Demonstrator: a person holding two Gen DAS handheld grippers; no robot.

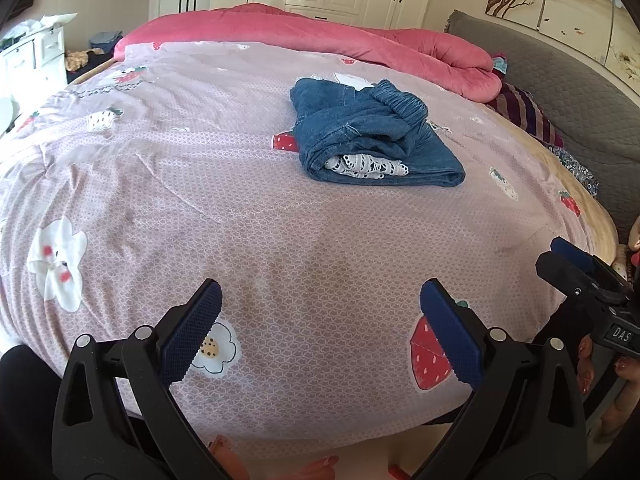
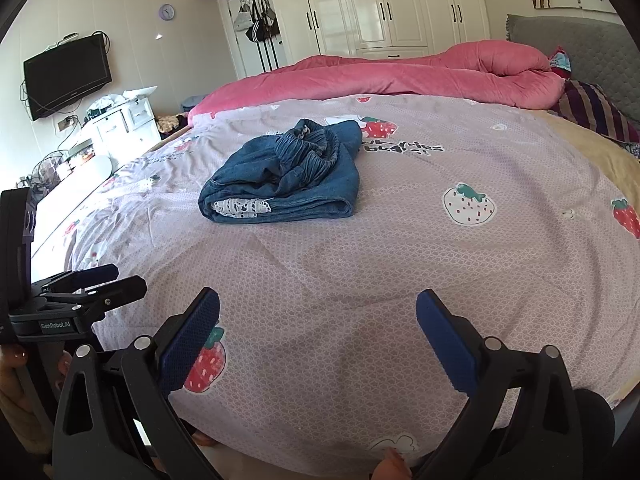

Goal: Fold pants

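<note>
On the bed [image 1: 280, 216], all positions below are given relative to the pants [image 1: 372, 136].

1. Left tongs [image 1: 320, 312]: released, jaws spread wide, grasping nothing. They sit well apart from the pants, on the viewer's side, over bare patterned cover.
2. Pants: a blue denim bundle lying on the pink strawberry-print cover, near the middle of the bed. The garment appears already folded into a compact packet. A gathered elastic waistband [image 2: 308, 152] lies bunched on top. White lace trim [image 2: 242, 207] shows at the open near end.
3. Right tongs [image 2: 318, 320]: released, jaws spread wide, grasping nothing. They are likewise well apart from the pants, on the near side.
4. Pink quilt [image 2: 400, 76]: rolled up behind the pants, clear of them.

Handling, as judged: denim is soft, limp and moderately heavy; it will sag and unfold if lifted by one layer. Take hold at the thick folded edge, pinching all layers, or at the waistband.

Not determinable: the layer count inside the fold, the legs' ends, and what the lace belongs to. Fisheye distortion bends the bed outline.
</note>
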